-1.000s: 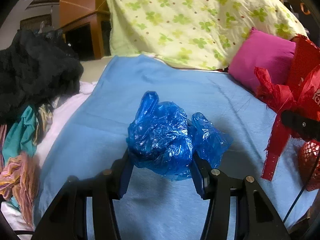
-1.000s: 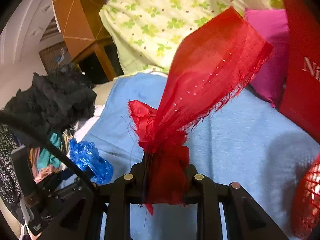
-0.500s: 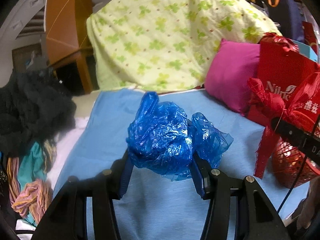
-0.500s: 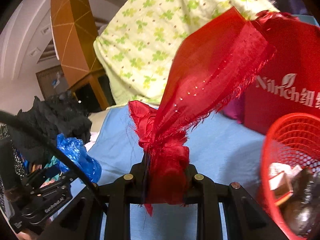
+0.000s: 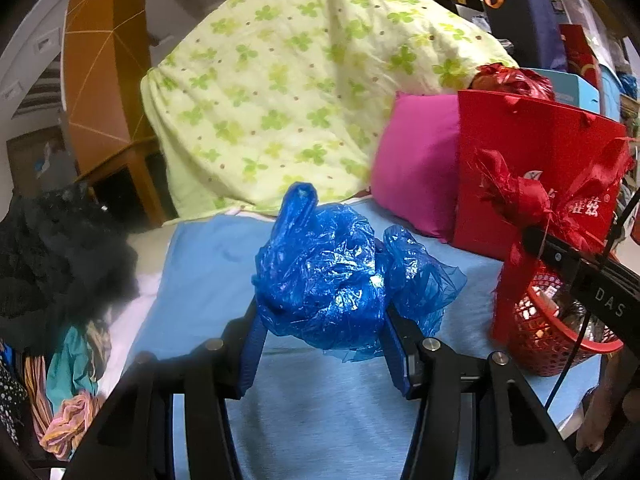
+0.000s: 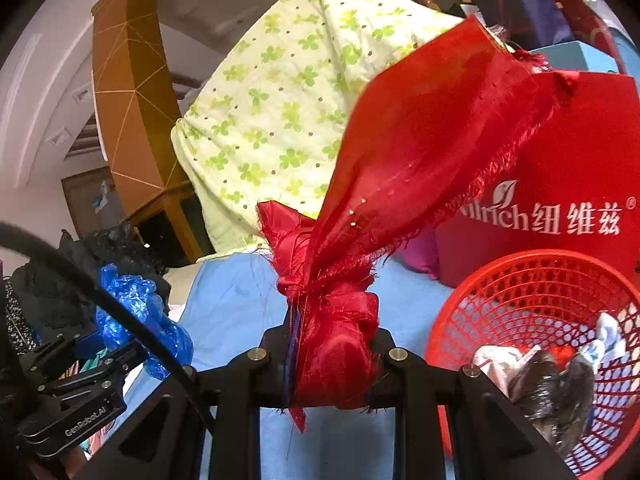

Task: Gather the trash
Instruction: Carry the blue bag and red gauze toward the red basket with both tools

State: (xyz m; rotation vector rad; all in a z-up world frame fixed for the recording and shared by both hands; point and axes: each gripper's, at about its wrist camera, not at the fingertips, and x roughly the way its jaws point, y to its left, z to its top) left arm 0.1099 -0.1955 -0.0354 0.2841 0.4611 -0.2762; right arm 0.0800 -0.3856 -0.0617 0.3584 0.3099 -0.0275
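Right wrist: tongs (image 6: 332,364) pinch red cloth (image 6: 404,168).

Blue plastic bag (image 5: 320,280), red cloth (image 6: 400,168), red basket (image 6: 532,300), clover-print green quilt (image 5: 288,80), perhaps black clothes (image 5: 52,256).

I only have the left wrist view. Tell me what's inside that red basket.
Observer: The red basket holds crumpled white paper and a dark wrapper.
Operator: Confirm the right gripper's grip.
Observer: The right gripper is shut on the red fabric scrap, bunched between its fingers.
Operator: Say where the basket sits relative to it.
Observer: To the gripper's right, in front of the red paper bag.
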